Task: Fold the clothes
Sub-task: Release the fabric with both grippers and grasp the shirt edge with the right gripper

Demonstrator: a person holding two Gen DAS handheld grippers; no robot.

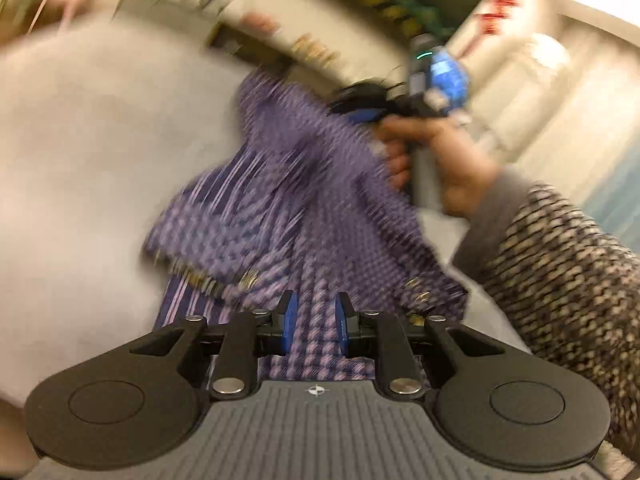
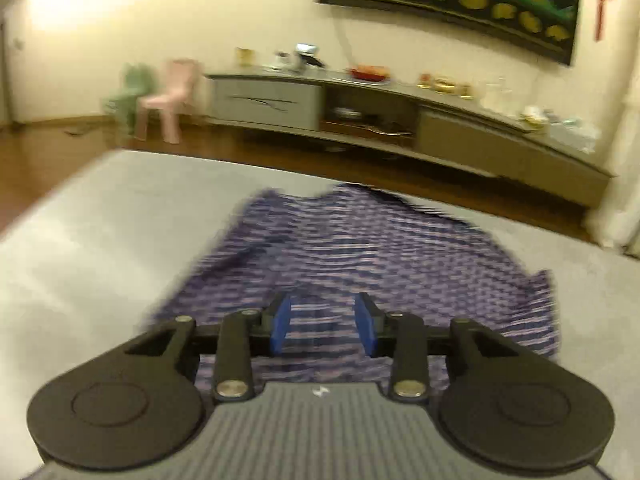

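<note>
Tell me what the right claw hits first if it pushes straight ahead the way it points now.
Most likely the purple checked garment. The right claw angles down over it with its jaws apart and nothing between them, and the cloth fills the view just ahead on the grey surface. Blur leaves the gap unclear.

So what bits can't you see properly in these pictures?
- Purple checked garment, left wrist view: motion blur hides its shape; shirt or jacket, can't tell.
- Its near edge, right wrist view: hidden behind the right gripper.
- Left gripper: whether its jaws pinch the cloth is unclear.
- Things on the long cabinet, right wrist view: too small and blurred.
- Wall hanging: cut off by the top edge.
</note>
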